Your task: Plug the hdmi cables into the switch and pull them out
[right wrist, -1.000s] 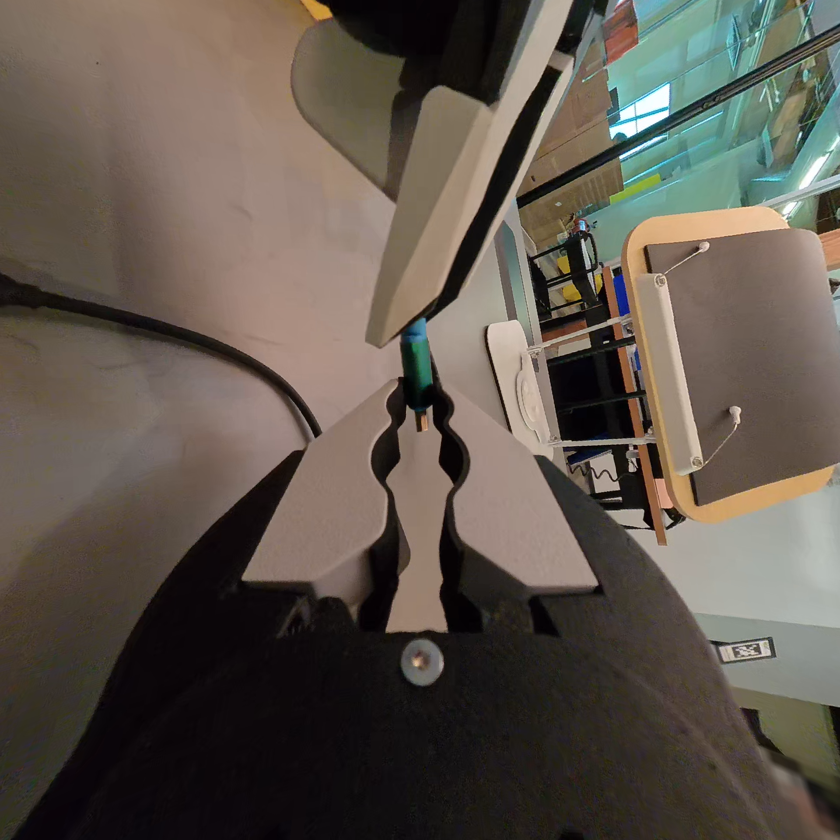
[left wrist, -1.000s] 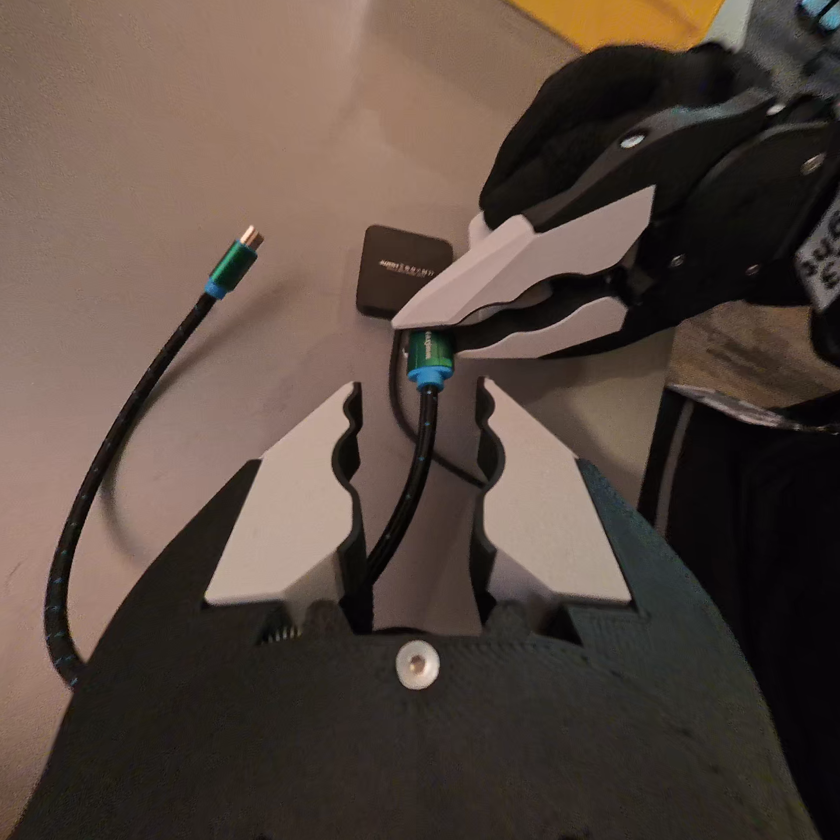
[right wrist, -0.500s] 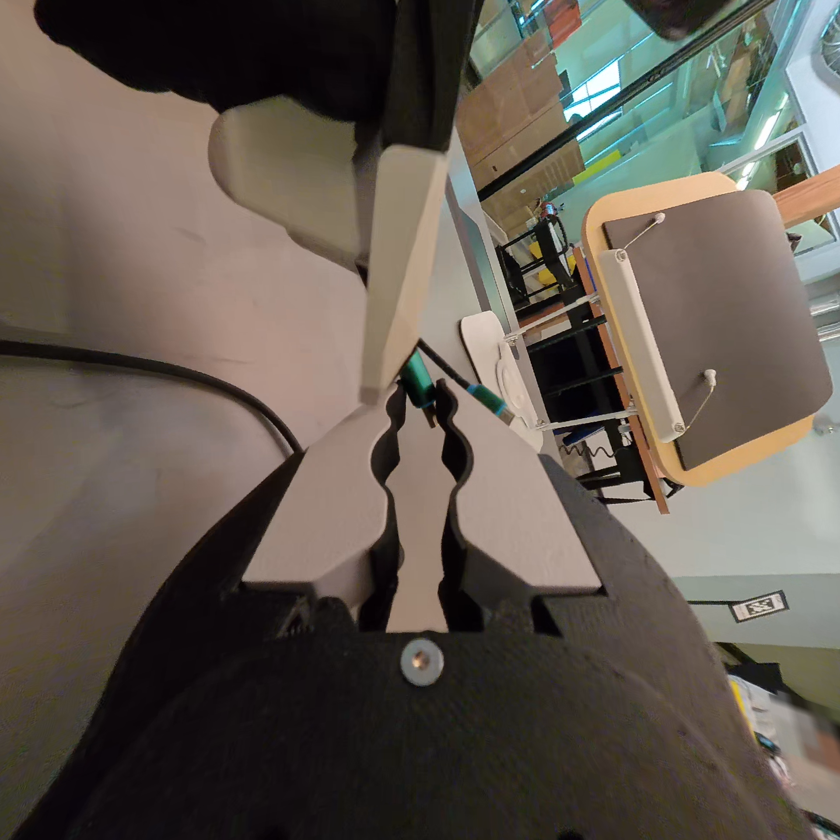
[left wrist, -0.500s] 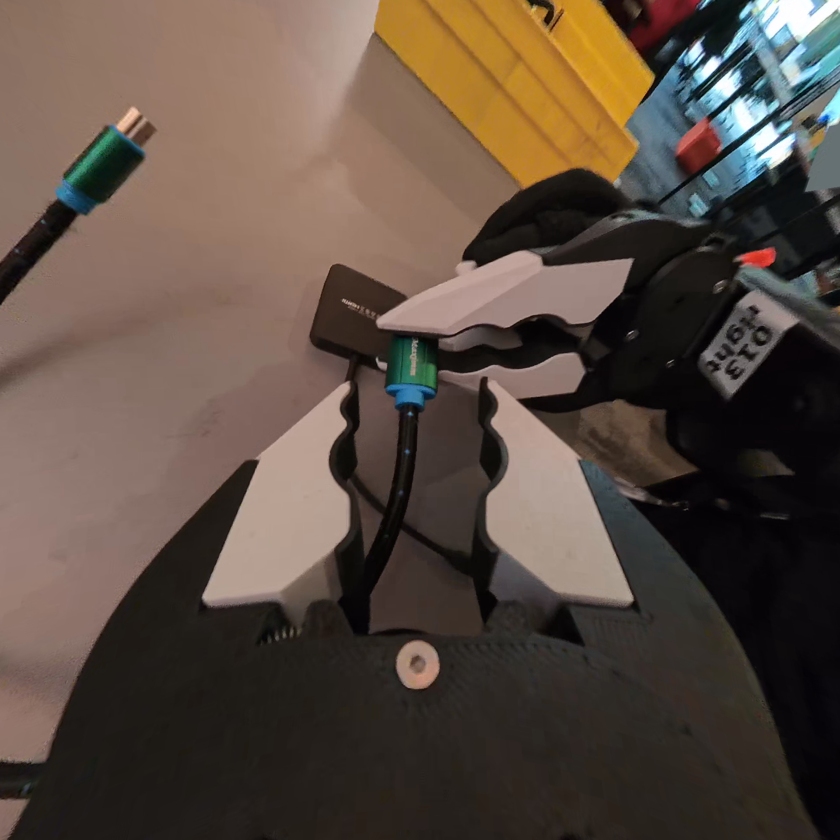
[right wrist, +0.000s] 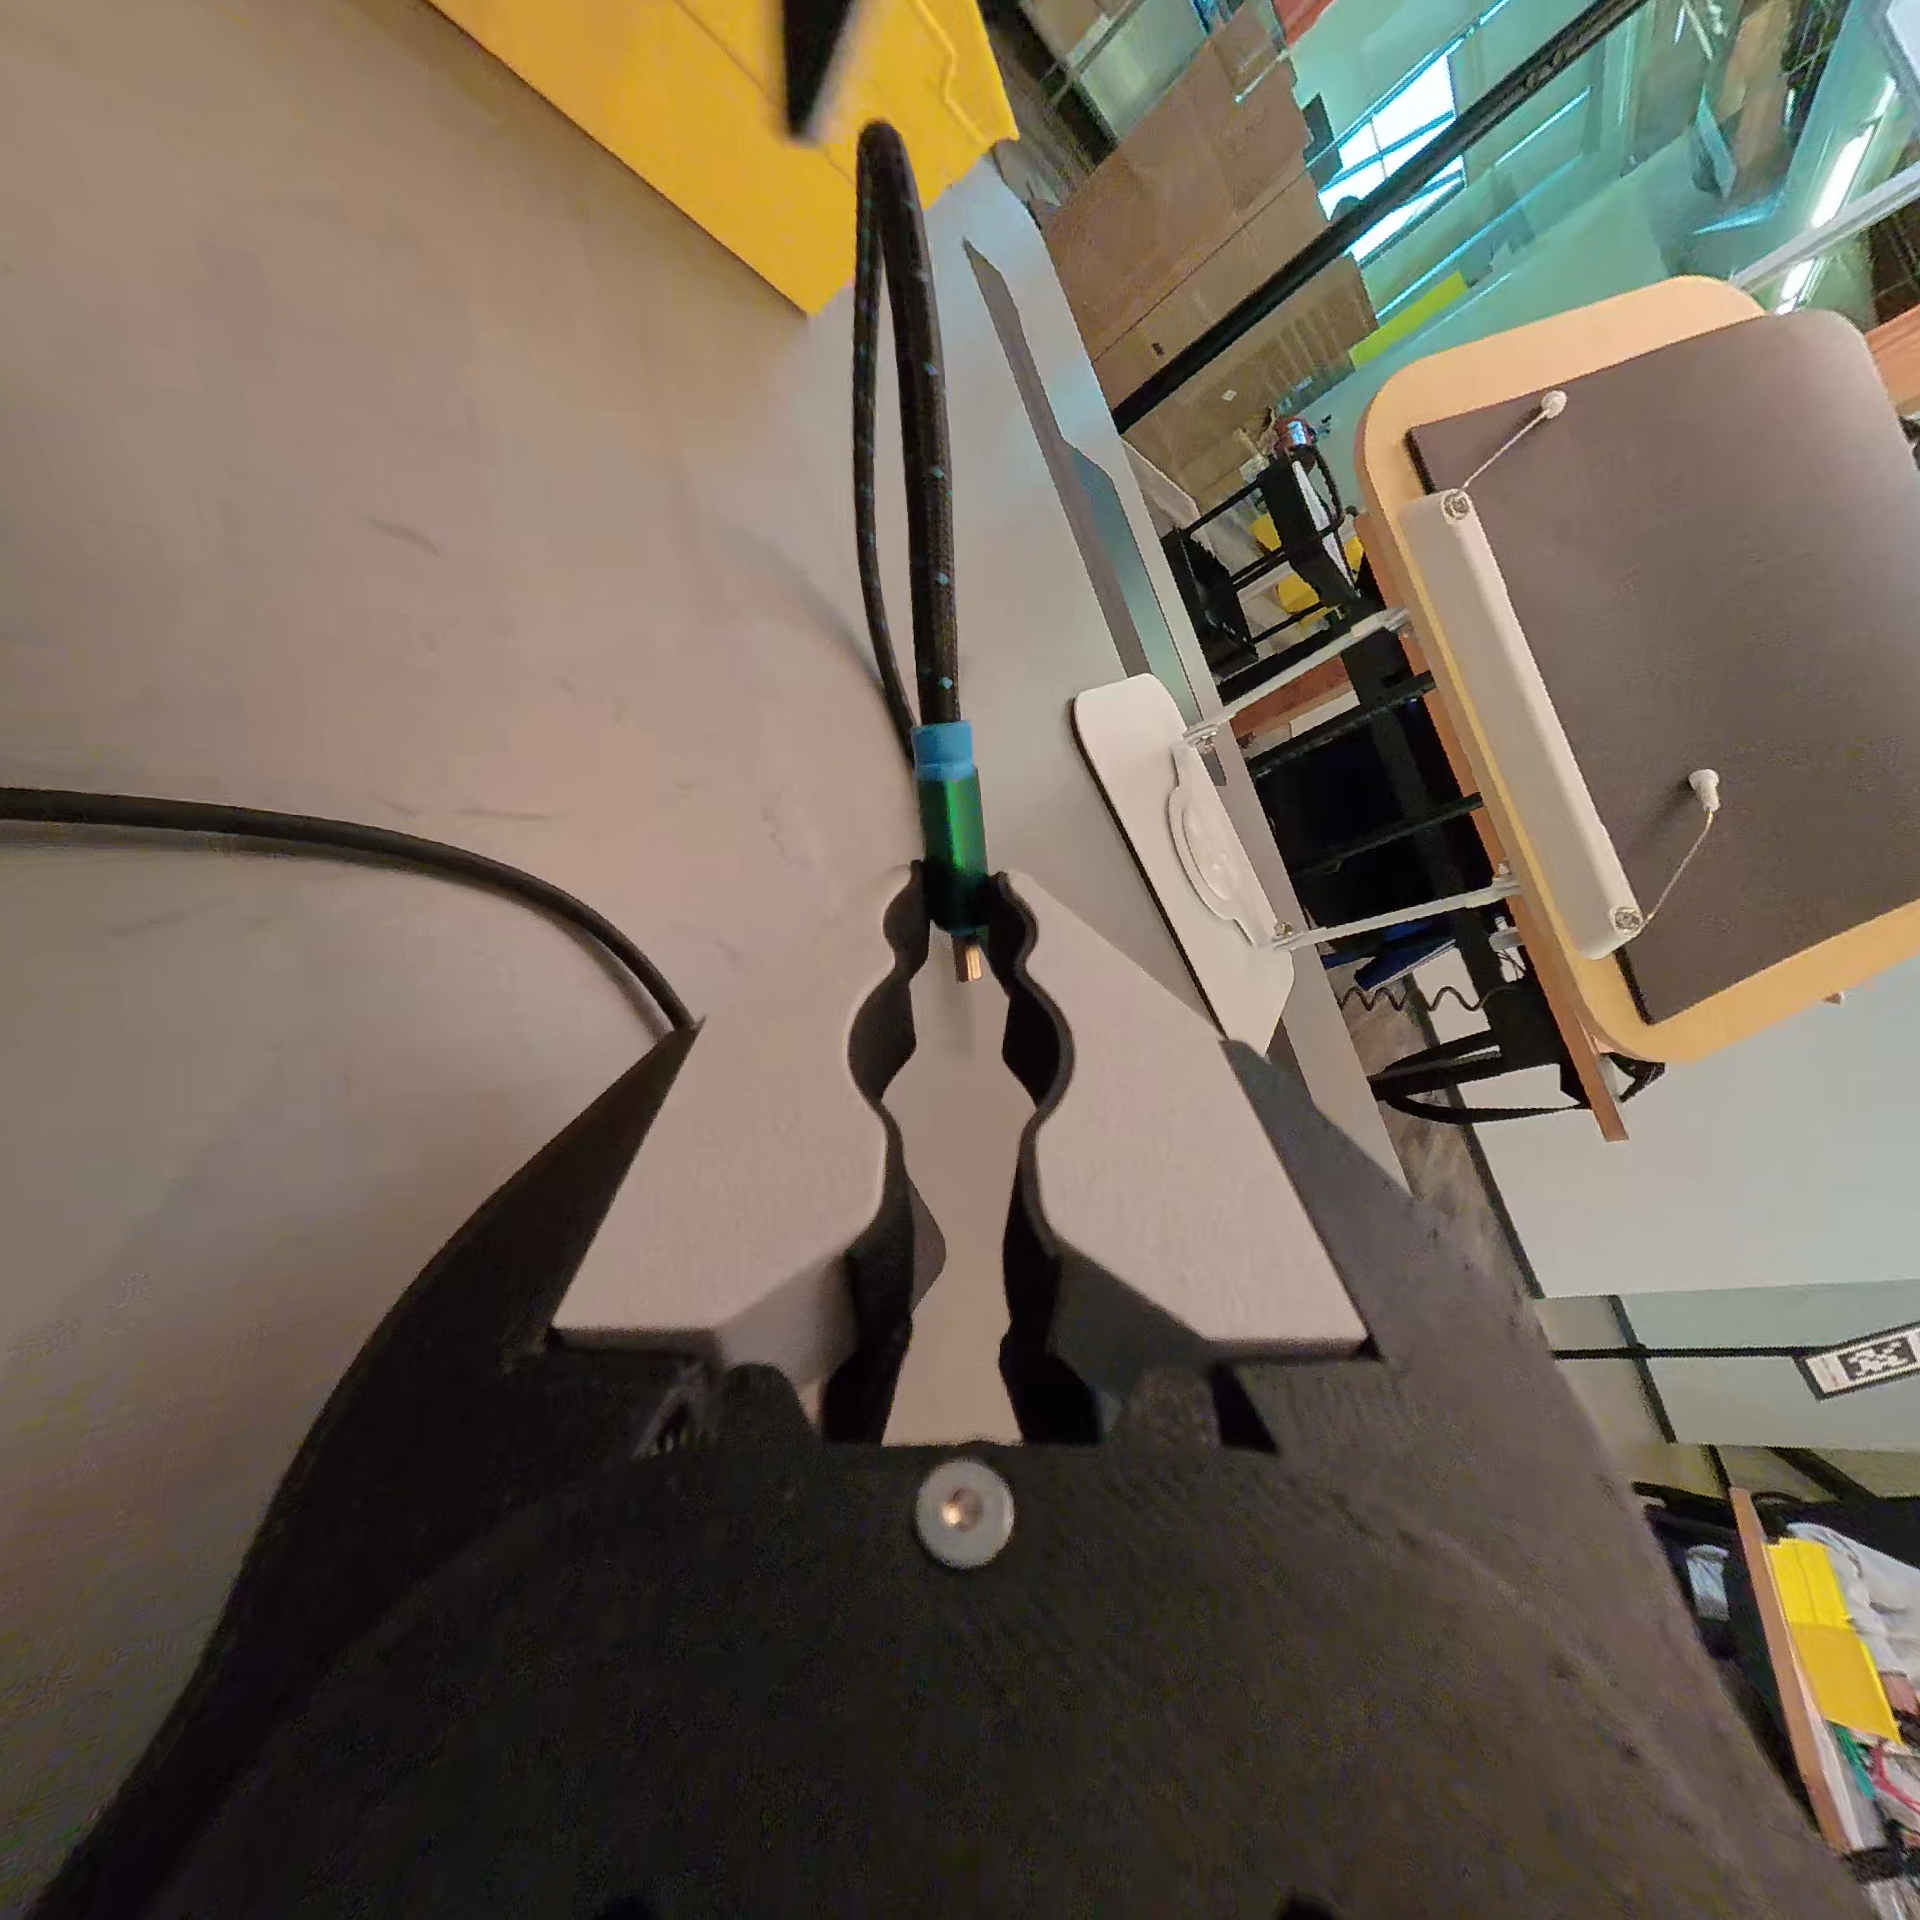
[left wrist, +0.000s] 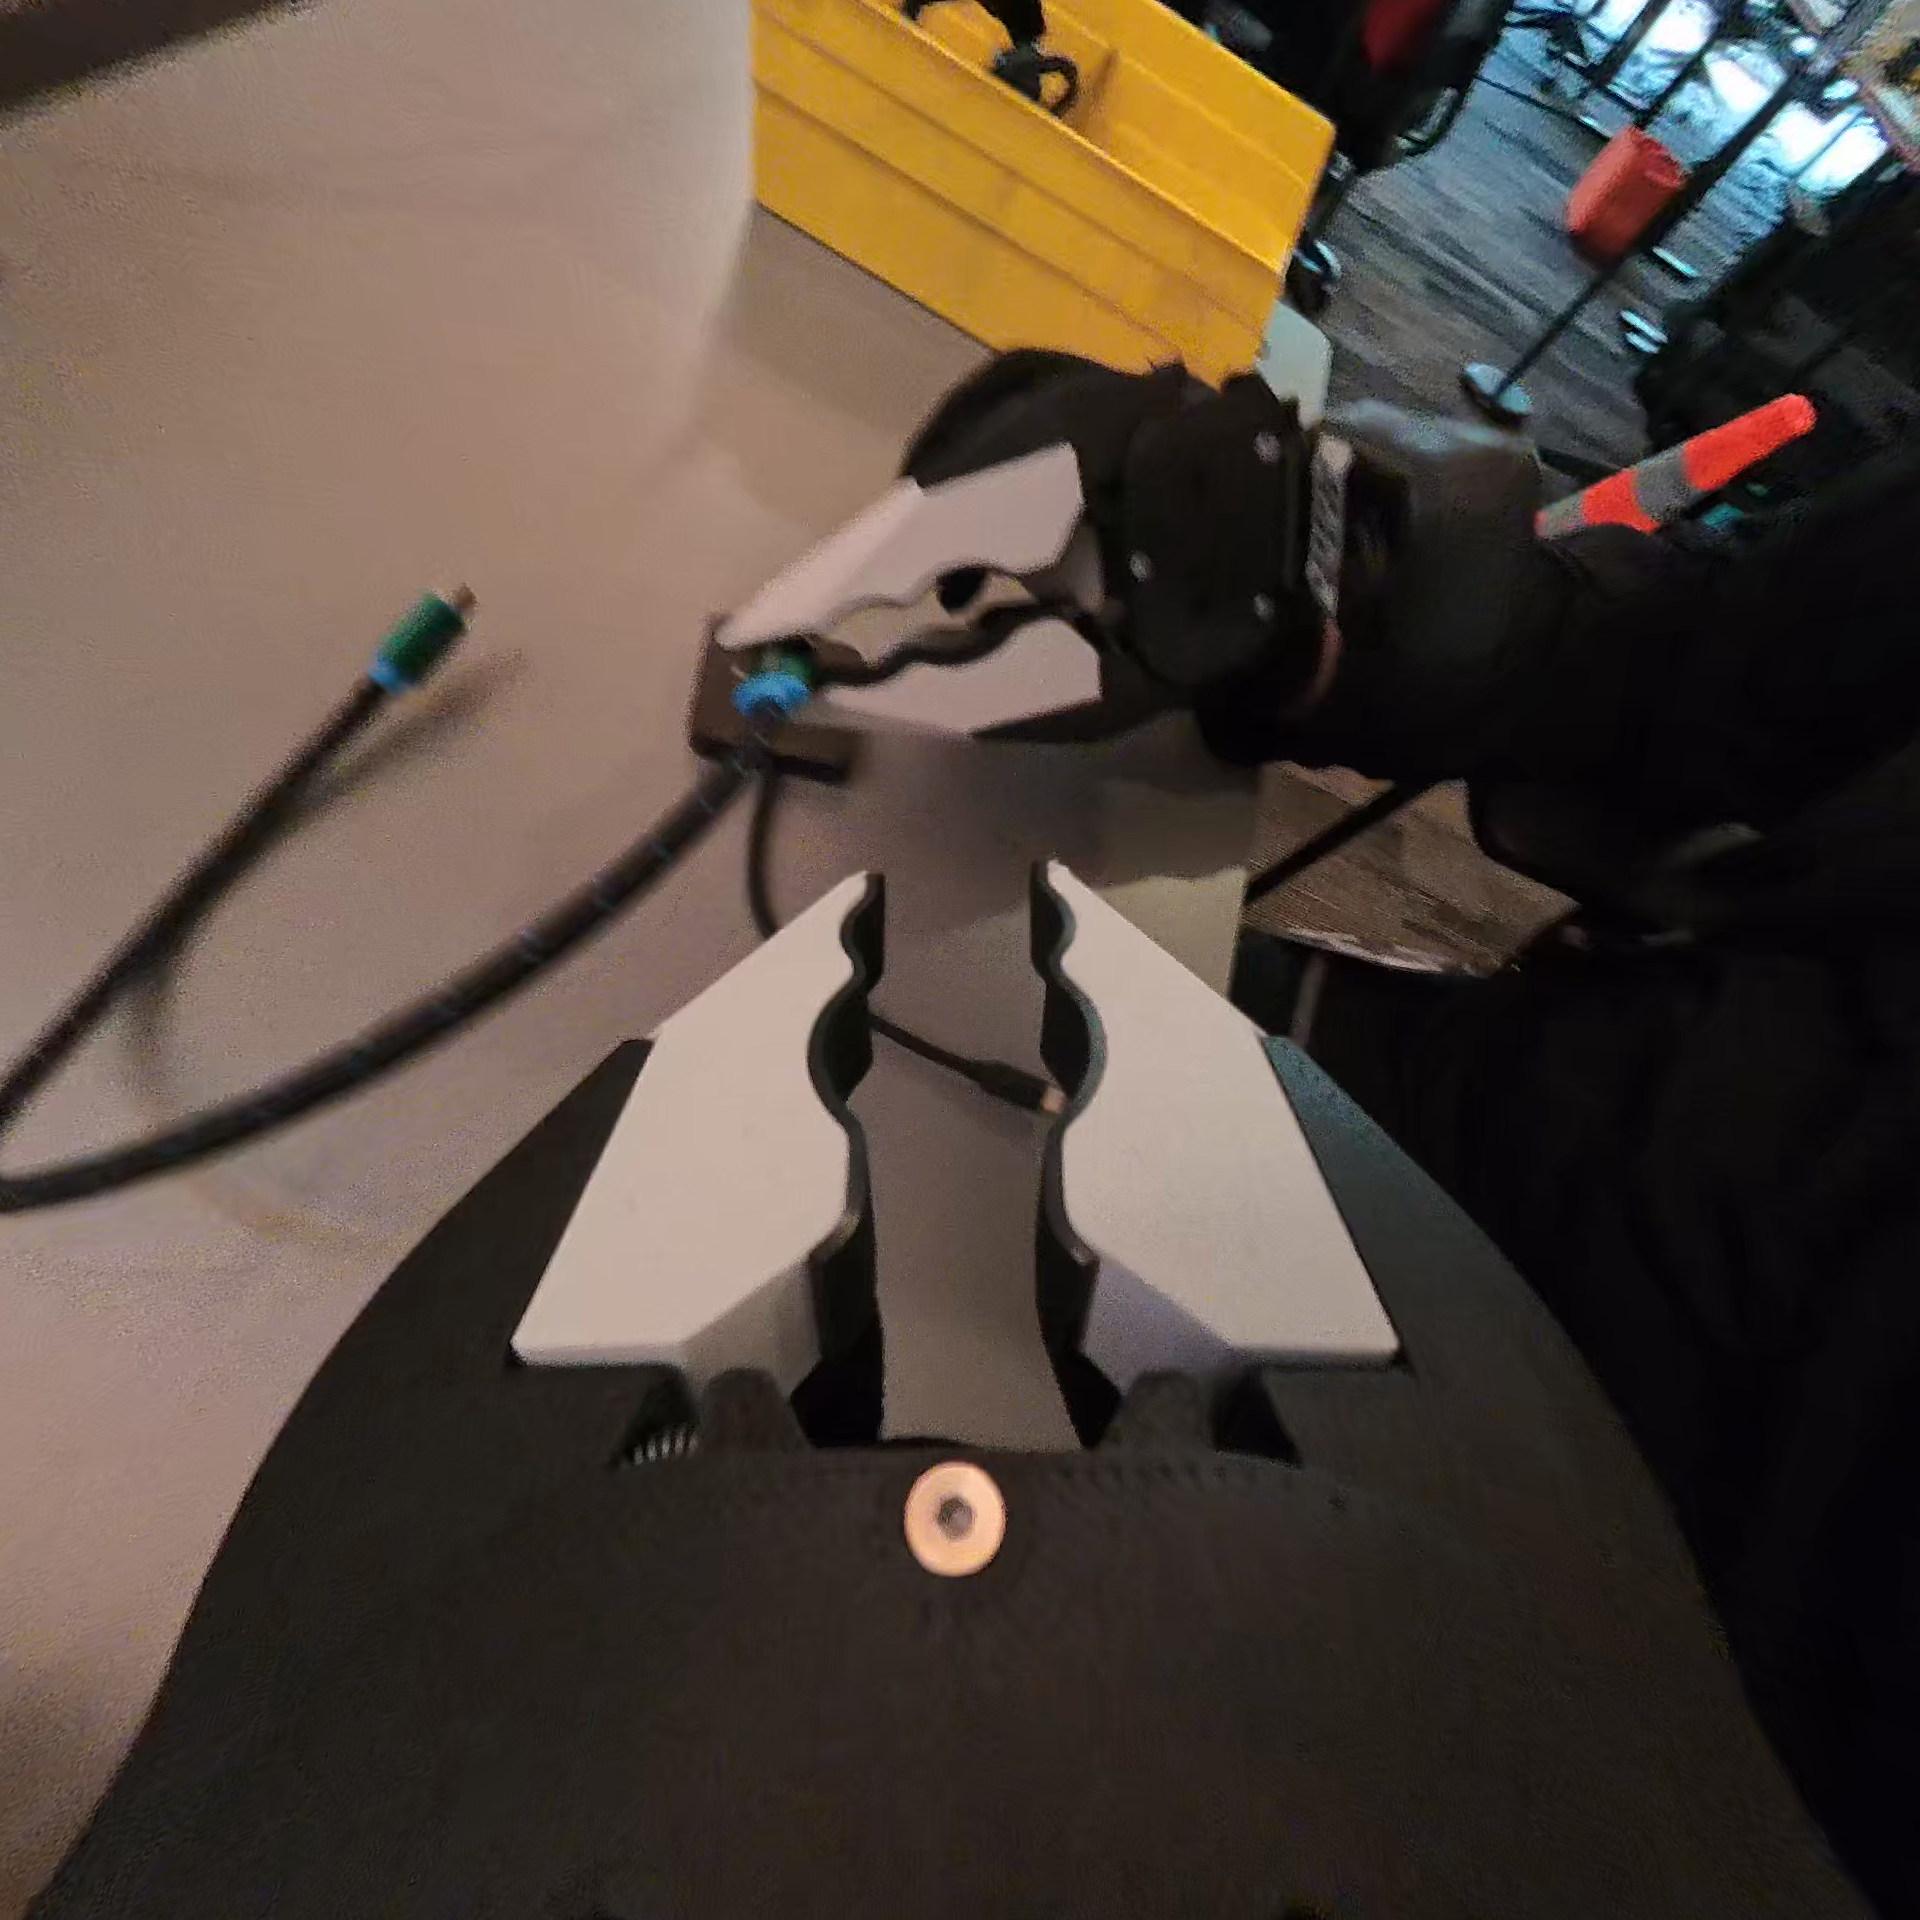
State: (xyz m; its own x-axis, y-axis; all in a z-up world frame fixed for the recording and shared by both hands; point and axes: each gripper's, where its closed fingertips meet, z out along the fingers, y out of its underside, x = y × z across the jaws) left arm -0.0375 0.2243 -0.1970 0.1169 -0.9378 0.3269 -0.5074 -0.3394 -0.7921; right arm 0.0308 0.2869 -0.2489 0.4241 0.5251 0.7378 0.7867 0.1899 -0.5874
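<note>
The right claw pinches a green metal plug at its very tips, the bare connector pointing back between the fingers; seen from the left wrist, it hangs just over the small black switch near the counter's edge. The left claw stands spread and empty, well back. I judge the plugging-in is under way: next, line the flat tongue up with a port and press straight. The braided black cable looks stiff; its other plug lies loose on the smooth counter.
</note>
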